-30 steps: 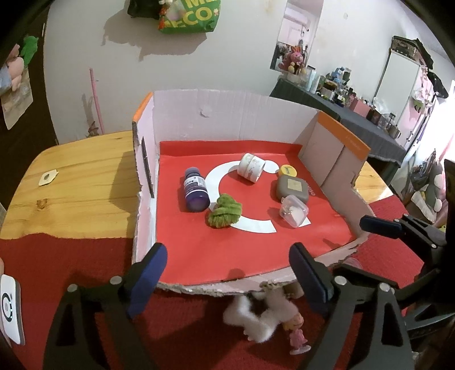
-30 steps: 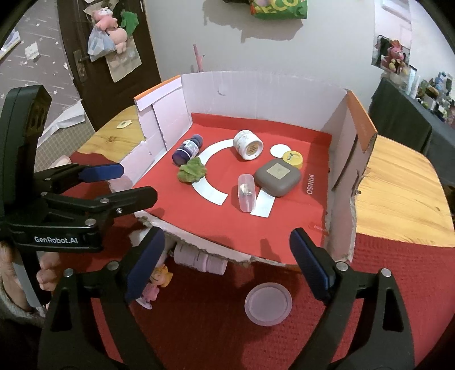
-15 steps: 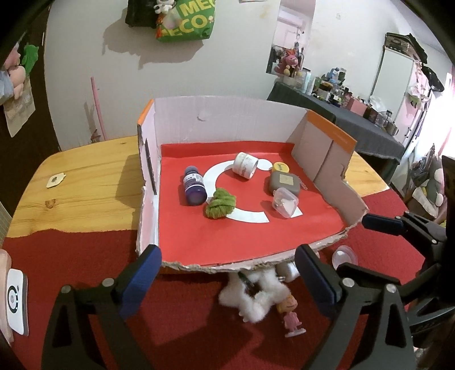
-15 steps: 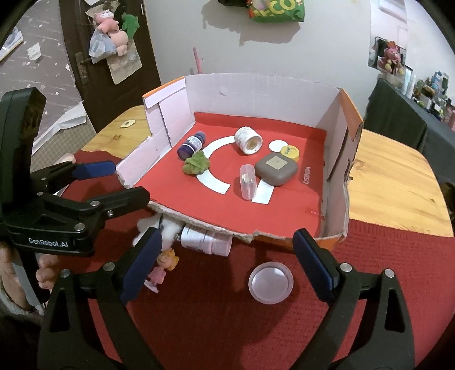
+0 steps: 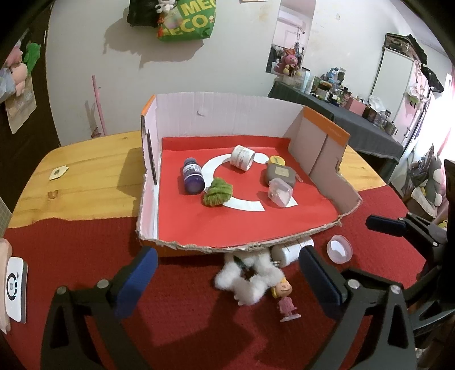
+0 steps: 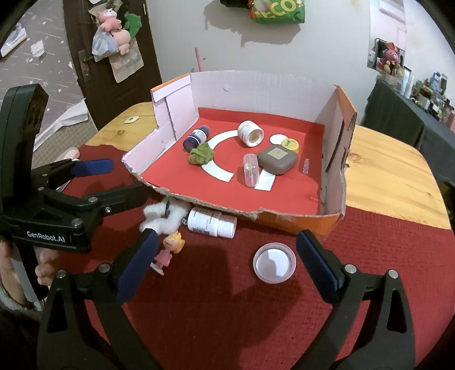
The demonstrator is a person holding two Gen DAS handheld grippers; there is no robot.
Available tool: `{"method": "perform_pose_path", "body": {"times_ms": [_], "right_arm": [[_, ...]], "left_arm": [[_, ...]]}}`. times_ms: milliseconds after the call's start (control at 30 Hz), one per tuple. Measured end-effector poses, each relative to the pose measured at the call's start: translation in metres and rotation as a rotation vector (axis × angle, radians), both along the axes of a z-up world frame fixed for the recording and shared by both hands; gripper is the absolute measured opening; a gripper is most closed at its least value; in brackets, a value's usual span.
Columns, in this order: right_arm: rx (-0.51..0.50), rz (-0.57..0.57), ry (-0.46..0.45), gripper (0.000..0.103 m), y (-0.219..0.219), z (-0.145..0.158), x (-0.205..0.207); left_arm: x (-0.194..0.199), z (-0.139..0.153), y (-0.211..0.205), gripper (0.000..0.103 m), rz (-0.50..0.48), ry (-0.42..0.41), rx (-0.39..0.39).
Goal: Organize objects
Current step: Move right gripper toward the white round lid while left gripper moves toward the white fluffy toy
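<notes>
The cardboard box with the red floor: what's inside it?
Inside the cardboard box: a purple bottle lying down, a green scrunchie, a white tape roll, a yellow tin, a grey case and a clear capsule. What the capsule contains is too small to tell.

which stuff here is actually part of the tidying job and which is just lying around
Part of the job:
cardboard box
white bottle
fluffy white item
doll figure
round plastic lid
already boxed: purple bottle, green scrunchie, brown case

Just lying about:
green bag on the wall
plush toys on the door
tag on the wooden tabletop
</notes>
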State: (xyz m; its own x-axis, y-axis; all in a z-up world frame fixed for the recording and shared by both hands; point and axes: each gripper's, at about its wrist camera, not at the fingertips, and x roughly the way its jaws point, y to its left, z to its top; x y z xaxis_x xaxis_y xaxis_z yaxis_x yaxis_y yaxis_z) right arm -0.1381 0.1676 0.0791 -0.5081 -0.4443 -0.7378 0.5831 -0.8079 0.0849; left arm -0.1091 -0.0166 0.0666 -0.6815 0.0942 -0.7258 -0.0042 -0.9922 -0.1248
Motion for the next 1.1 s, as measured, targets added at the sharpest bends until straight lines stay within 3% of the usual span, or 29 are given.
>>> {"method": "perform_pose_path", "body": {"times_ms": [533, 800, 933, 1100], "right_arm": [[0.014, -0.032, -0.015, 0.099, 0.015, -0.012, 0.009], [0.07, -0.066, -0.011, 0.098, 0.017, -0.024, 0.006], [0.055, -0.082, -0.034, 0.078, 0.021, -0.028, 0.001], [0.061, -0.088, -0.052, 0.075, 0.024, -0.035, -0.004]], "left_arm": [[0.013, -0.012, 0.008, 0.103, -0.017, -0.029, -0.017], [0.012, -0.021, 0.003, 0.1, -0.009, -0.043, -0.036], [0.009, -0.027, 0.006, 0.095, -0.029, -0.06, -0.047], [0.006, -0.032, 0.01, 0.093, -0.043, -0.07, -0.064]]}}
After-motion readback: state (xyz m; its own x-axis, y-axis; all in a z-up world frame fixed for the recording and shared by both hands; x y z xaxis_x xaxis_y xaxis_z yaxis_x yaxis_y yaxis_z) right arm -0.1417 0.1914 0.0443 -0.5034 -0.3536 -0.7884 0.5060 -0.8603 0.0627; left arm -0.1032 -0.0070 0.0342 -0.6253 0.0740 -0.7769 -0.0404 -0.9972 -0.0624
